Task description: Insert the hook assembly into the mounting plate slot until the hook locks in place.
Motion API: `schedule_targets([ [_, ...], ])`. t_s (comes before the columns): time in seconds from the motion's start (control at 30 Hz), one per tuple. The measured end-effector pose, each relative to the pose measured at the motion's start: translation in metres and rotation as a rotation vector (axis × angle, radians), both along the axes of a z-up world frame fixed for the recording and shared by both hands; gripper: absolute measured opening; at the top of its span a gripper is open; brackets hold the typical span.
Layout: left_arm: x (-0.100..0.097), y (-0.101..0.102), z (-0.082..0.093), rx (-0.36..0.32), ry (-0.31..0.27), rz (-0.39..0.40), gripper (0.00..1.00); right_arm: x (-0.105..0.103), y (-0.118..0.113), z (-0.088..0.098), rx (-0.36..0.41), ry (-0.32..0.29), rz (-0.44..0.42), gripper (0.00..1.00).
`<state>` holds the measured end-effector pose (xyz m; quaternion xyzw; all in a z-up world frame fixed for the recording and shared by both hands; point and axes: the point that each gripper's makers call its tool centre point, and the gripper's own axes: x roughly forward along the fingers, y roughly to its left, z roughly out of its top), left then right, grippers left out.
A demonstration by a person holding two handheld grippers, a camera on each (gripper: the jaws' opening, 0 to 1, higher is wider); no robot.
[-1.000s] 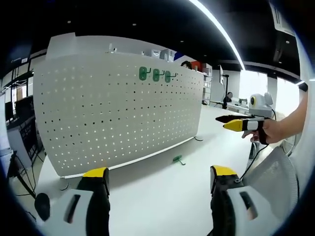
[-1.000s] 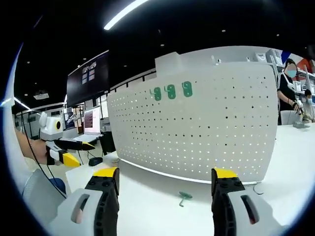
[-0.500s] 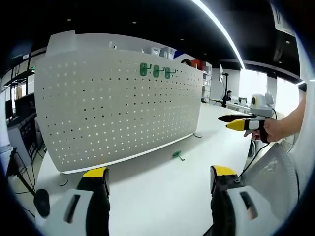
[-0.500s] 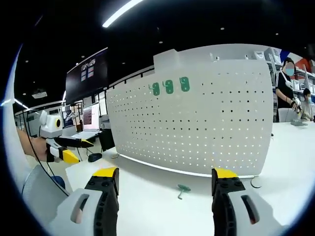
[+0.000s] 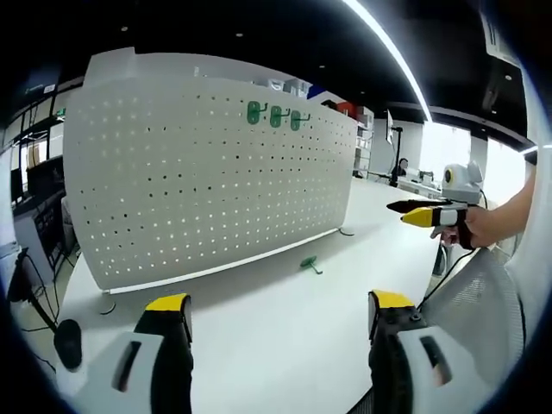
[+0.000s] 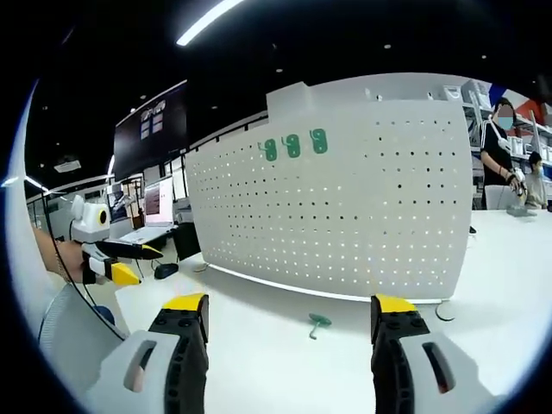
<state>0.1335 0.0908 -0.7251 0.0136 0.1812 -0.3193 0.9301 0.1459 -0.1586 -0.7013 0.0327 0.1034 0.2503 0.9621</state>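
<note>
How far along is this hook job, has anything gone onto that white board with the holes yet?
Done: three green hooks already hang near the top of the pegboard. In hand: nothing; the left hand-held gripper and right hand-held gripper are both open and empty. Left: one loose green hook lies on the white table in front of the board, to be picked up and pushed into a slot.

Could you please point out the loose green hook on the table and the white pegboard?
loose green hook point(image 6: 318, 322), right gripper view, its flat head.
white pegboard point(image 5: 207, 181), left gripper view, middle of its perforated face.
</note>
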Motion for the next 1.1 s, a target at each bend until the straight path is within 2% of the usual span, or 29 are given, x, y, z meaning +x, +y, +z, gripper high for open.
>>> schedule_targets([
  [0.6, 0.0, 0.003, -0.004, 0.004, 0.012, 0.003, 0.86, -0.003, -0.001, -0.005, -0.005, 0.018, 0.003, 0.74],
  [1.1, 0.013, -0.016, -0.002, 0.017, 0.013, -0.058, 0.86, -0.004, 0.001, -0.009, -0.012, 0.03, 0.012, 0.75],
])
